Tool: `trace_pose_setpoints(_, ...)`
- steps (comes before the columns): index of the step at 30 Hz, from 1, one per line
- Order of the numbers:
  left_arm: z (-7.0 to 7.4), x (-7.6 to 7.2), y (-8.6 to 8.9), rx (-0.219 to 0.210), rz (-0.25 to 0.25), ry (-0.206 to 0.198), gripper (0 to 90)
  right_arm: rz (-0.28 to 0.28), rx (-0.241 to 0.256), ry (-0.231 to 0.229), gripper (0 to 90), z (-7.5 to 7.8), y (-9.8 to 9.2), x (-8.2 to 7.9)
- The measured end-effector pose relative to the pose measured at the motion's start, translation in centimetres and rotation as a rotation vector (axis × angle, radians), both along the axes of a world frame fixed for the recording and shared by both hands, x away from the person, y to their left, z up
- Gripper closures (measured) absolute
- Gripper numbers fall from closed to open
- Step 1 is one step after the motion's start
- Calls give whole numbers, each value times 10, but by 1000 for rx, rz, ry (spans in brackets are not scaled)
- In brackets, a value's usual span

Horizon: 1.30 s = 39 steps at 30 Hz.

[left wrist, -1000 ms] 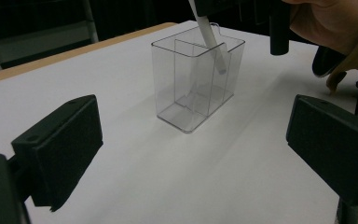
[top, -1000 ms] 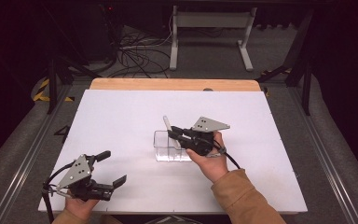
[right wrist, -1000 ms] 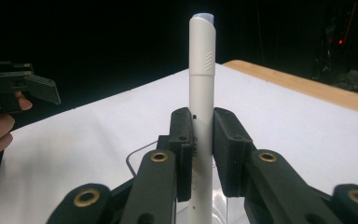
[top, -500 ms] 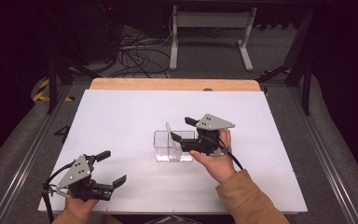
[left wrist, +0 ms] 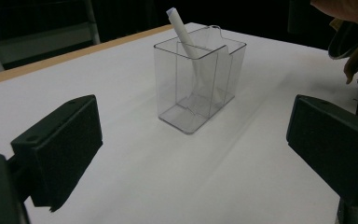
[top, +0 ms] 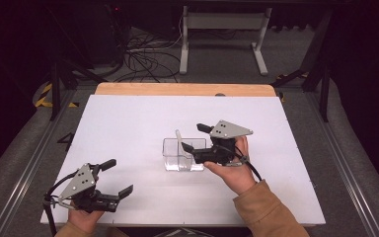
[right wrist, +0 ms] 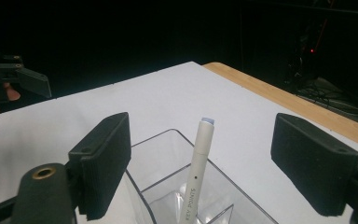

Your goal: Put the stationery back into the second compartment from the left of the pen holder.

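A clear plastic box (top: 173, 157) with an inner divider stands mid-table on the white tabletop (top: 128, 128). A white pen (top: 179, 142) leans inside it, tip up. My right gripper (top: 195, 137) hovers just right of the box, open, with nothing between its jaws. In the right gripper view the pen (right wrist: 199, 163) rises from the box (right wrist: 154, 140) between my right gripper's (right wrist: 209, 158) wide-apart jaws, touching neither. My left gripper (top: 118, 176) is held at the front left, open and empty. From the left gripper view, the box (left wrist: 200, 88) and pen (left wrist: 181, 30) stand beyond my left gripper (left wrist: 196, 140).
The tabletop ends in a wooden strip (top: 182, 89) at the far edge. Beyond it are cables (top: 143, 52) and a metal stand (top: 222, 34) on the floor. A hand in a tan sleeve (top: 264, 207) holds the right gripper.
My right gripper has drawn back to the right, off the top of the box. The pen stays leaning in the box. The left gripper has not moved.
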<state>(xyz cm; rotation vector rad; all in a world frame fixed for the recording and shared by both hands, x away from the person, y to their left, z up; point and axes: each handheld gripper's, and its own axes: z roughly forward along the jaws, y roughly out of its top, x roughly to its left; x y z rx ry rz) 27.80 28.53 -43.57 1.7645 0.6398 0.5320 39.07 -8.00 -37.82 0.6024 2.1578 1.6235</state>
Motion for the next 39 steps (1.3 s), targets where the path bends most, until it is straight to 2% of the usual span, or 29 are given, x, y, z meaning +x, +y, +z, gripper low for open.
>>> trace_pose_setpoints(9, 0, -1, 1, -12, 5, 5, 41, 24, 11, -21, 152, 6, -11, -5)
trace_pose_setpoints(12, 1, -2, 1, -15, 7, 5, 41, 23, 28, -27, 132, 9, -22, -10)
trace_pose_setpoints(17, 1, -4, 2, -18, 11, 4, 41, -13, 48, -20, 95, 6, -49, -17)
trace_pose_setpoints(24, 1, -6, 2, -18, 15, 5, 41, -51, 62, -18, 63, -8, -90, -27)
trace_pose_setpoints(28, 1, -7, 3, -21, 18, 3, 40, -42, 48, -9, 48, -20, -109, -31)
trace_pose_setpoints(39, 0, -8, 5, -16, 33, 2, 39, -73, 10, 22, 54, -59, -139, -40)
